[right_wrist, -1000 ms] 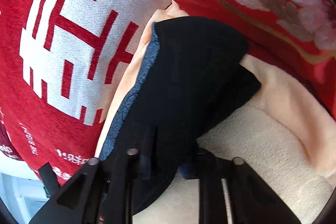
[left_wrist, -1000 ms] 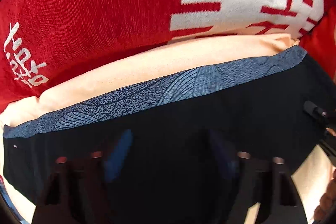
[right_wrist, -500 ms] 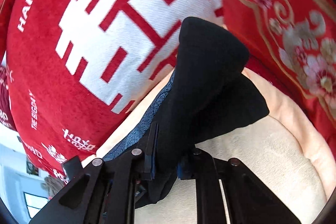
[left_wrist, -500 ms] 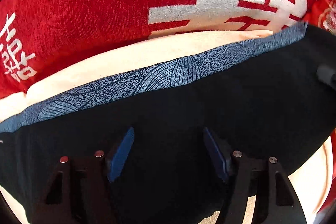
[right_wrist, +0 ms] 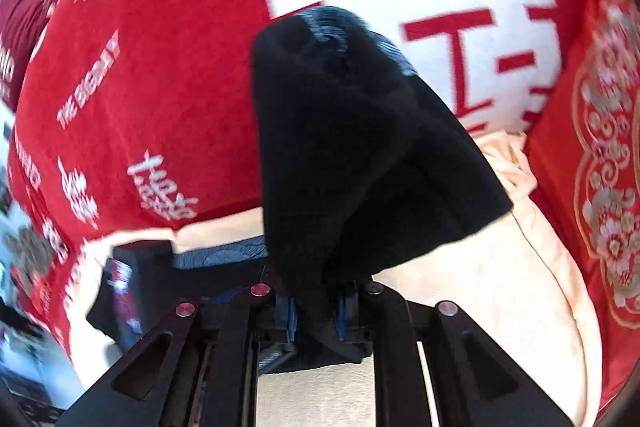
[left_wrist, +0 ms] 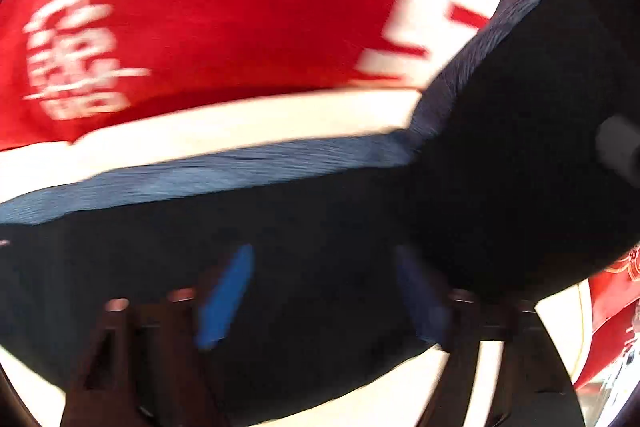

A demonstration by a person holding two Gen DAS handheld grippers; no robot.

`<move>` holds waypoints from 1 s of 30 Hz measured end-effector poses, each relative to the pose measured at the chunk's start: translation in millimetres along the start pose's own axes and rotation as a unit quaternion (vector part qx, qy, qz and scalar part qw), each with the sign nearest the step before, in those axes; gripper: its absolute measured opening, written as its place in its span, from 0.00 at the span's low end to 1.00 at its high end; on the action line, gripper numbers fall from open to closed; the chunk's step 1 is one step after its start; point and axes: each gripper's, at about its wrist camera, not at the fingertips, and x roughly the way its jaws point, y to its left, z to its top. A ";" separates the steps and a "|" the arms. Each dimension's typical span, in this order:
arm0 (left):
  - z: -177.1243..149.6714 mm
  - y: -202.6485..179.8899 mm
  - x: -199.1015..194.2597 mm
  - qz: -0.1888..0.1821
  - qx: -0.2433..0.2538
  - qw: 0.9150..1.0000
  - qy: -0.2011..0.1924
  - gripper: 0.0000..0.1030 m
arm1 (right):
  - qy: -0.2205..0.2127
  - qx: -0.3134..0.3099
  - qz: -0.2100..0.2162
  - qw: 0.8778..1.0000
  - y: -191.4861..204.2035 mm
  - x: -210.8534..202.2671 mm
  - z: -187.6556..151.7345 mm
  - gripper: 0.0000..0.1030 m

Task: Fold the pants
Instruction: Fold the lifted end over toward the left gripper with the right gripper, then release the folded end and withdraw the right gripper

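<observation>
The right gripper [right_wrist: 314, 311] pinches one pair of black pants [right_wrist: 352, 155], bunched up toward 12 o'clock. The left gripper [left_wrist: 320, 291] gapes wide over the cloth, clamping nothing. One red cushion [right_wrist: 180, 47] behind.

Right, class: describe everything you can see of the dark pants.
The pants look like black knit fabric with a blue-grey patterned waistband. One end is pinched between the fingers of the right gripper and lifted in a bunched peak; the rest lies on the cream cushion beneath the open left gripper.
</observation>
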 end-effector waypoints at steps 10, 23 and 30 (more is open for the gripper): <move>-43.2 187.3 -42.2 0.112 -0.044 0.993 0.016 0.89 | 0.097 -0.214 -0.101 0.967 156.0 98.2 -85.4 0.30; -61.1 240.0 -64.4 0.062 -0.072 0.995 0.028 0.89 | 0.164 -0.067 0.063 0.982 150.5 69.6 -110.9 0.56; -57.0 198.0 -40.7 0.032 -0.061 0.996 0.060 0.89 | 0.195 0.248 0.200 0.927 70.2 105.5 -103.1 0.49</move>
